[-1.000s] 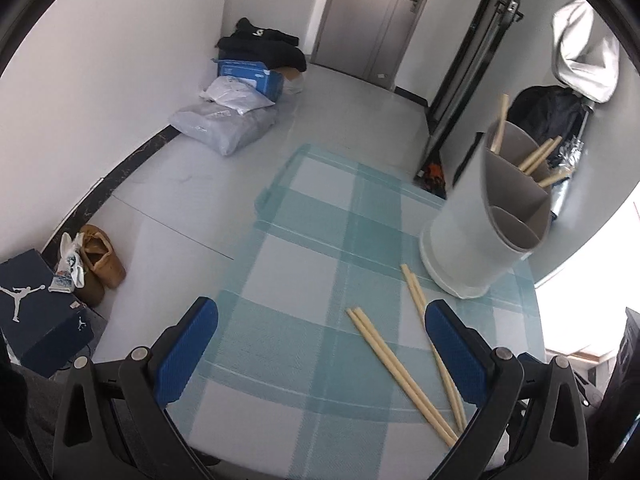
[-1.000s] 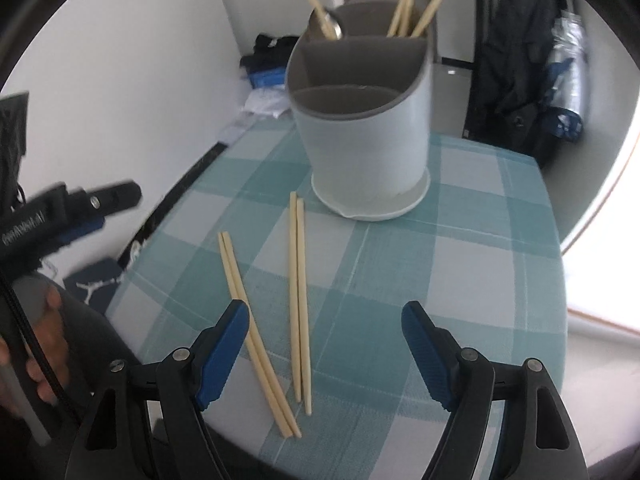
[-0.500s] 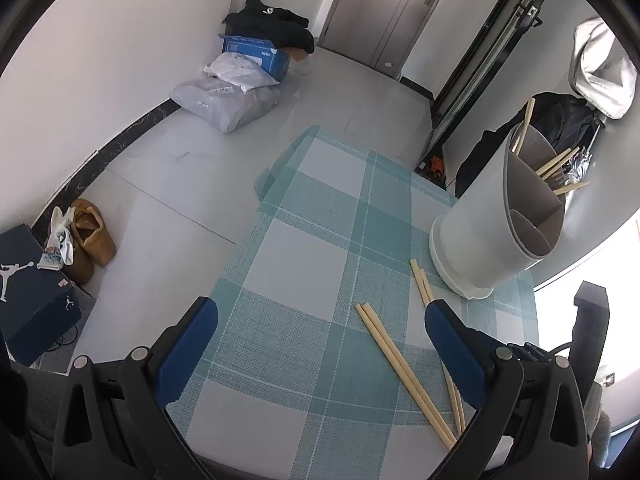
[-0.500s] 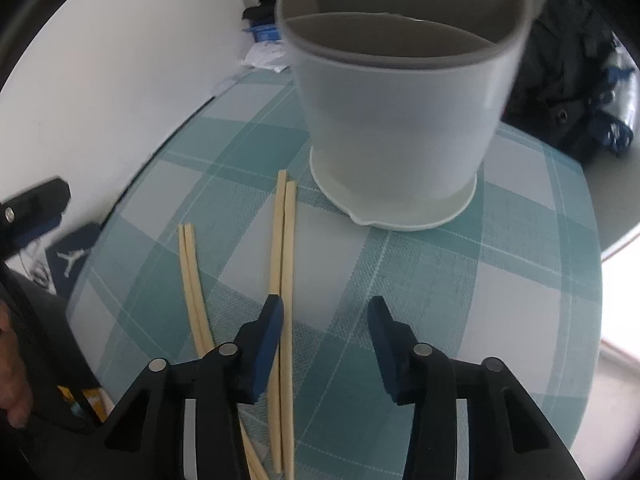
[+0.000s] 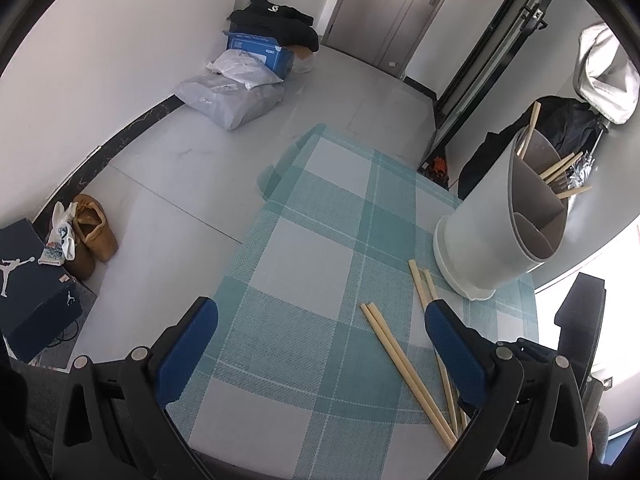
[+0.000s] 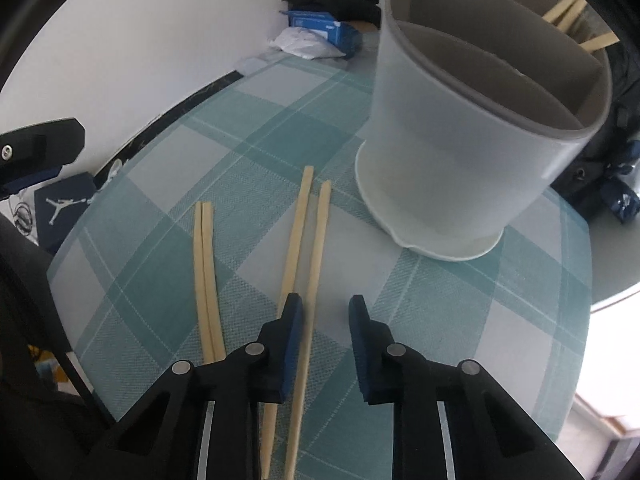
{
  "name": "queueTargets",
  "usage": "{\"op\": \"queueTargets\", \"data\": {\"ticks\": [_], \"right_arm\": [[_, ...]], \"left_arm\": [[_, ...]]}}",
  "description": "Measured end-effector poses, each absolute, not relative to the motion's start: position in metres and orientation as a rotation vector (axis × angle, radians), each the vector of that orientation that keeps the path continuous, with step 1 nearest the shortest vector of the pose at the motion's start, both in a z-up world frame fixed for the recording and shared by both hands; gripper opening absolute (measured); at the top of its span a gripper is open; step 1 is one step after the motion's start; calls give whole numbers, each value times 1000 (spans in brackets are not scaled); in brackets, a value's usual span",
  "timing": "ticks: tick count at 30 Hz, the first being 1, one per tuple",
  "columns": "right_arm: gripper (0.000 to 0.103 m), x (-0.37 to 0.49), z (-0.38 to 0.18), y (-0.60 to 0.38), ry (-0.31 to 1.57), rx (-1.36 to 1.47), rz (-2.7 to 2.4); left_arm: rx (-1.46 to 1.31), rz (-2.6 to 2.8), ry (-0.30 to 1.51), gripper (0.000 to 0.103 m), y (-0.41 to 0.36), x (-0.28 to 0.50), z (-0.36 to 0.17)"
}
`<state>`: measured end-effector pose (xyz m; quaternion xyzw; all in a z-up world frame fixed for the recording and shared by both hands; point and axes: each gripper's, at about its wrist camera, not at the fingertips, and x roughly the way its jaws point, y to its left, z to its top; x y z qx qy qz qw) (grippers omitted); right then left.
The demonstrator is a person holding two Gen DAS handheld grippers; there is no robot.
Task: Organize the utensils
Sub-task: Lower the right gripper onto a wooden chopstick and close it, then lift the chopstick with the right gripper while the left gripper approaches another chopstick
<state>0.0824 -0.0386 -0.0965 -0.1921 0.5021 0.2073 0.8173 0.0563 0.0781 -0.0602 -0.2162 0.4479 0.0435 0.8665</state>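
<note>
Beside the utensil holder (image 6: 472, 140), my right gripper (image 6: 326, 312) narrows, closing around one chopstick (image 6: 316, 252); my left gripper (image 5: 320, 340) gapes empty.

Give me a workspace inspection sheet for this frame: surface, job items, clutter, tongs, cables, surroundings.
Surface: table under a teal checked tablecloth.
Job's things: grey divided utensil holder standing upright, chopsticks already in its far compartment; near pair of chopsticks and outer pair of chopsticks lying flat on the cloth.
Clutter: nothing seen on the table.
Tongs: right tongs closing low over the near pair, one stick in the gap, the other under the left finger, pads not yet pressing; left tongs open, empty, off to the side.
Cables: a dark cable by the shoe box on the floor.
Surroundings: shoes, parcel bags, blue box, dark clothes, closed door.
</note>
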Motion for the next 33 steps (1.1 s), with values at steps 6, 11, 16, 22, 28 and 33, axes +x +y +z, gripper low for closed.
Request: {"op": "queueTargets", "data": {"ticks": [6, 11, 16, 22, 28, 33], "right_arm": [[11, 85, -97, -35, 1086, -392, 466], [5, 89, -96, -39, 1125, -370, 508], [5, 81, -94, -57, 1151, -365, 503], [5, 56, -87, -90, 1217, -335, 500], [6, 36, -86, -101, 1266, -360, 527], [13, 43, -86, -98, 1257, -395, 524]], "left_arm": [[-434, 91, 921, 102, 76, 56, -57], [-417, 83, 908, 102, 74, 54, -53], [-445, 73, 902, 102, 77, 52, -52], [-495, 66, 905, 102, 78, 54, -50], [-511, 64, 903, 102, 76, 56, -47], [-512, 103, 916, 102, 80, 55, -50]]}}
